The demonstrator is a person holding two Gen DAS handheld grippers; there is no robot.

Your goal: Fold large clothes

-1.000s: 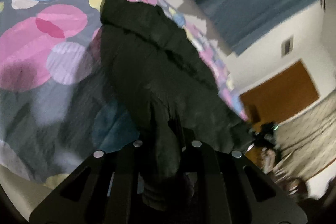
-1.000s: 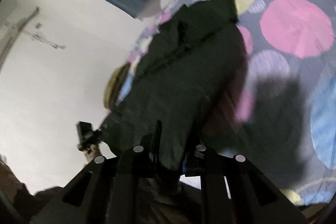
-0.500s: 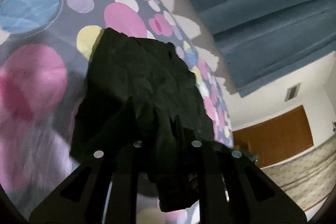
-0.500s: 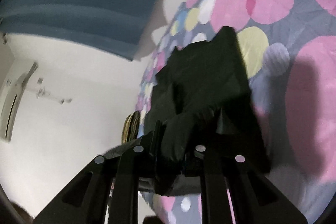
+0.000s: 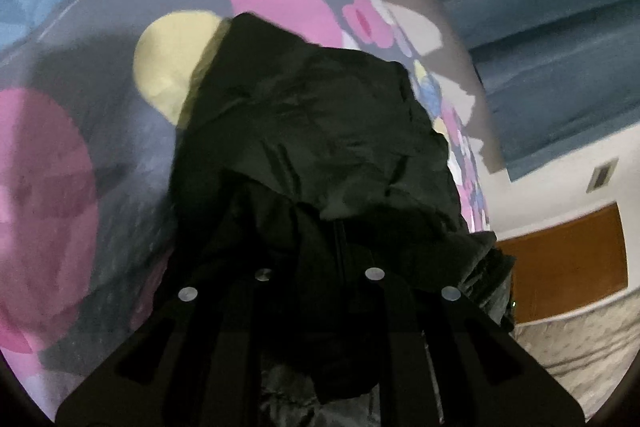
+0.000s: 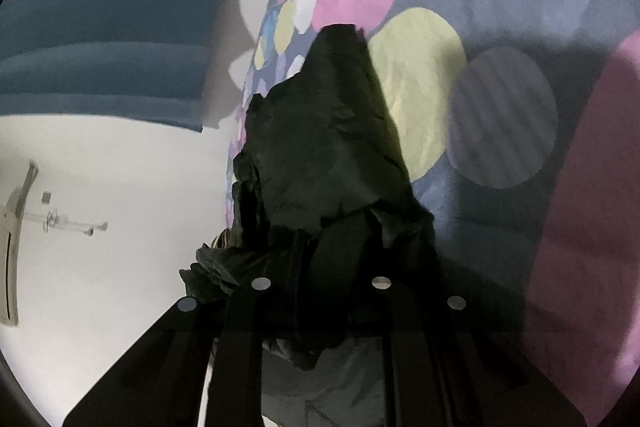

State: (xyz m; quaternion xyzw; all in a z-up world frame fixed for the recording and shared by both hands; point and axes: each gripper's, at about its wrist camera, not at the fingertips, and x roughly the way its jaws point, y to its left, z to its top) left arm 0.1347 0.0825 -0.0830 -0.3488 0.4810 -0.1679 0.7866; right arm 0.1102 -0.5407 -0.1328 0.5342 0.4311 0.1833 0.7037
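1. Your left gripper (image 5: 316,267) is clenched on a bunched edge of the dark garment (image 5: 312,131). The cloth fills the gap between the two fingers and spills below them.

2. Your right gripper (image 6: 320,291) is likewise clamped on the garment (image 6: 328,131), with a wad of fabric pinched between its fingers and hanging under them.

3. The garment lies on the spotted bedspread (image 5: 80,131), stretching straight away from both claws. Its long axis runs forward along the fingers, and its far edge rests by a pale yellow spot (image 5: 168,67) of the cover.

4. That yellow spot sits to the left of the cloth in the left view and to the right of it (image 6: 420,91) in the right view, so the far edge you see from each side looks like the same corner region.

5. Neither hand seems nearer the far edge: both hold the near edge, side by side, and the cloth rises from the claws toward that edge.

6. The coming move, as I judge it, turns on this forward axis. You carry the held edge along it and lay it over the far edge.

7. Keep both claws level, or the fold may skew.

8. The fabric looks thin and crumpled, so it may slump.
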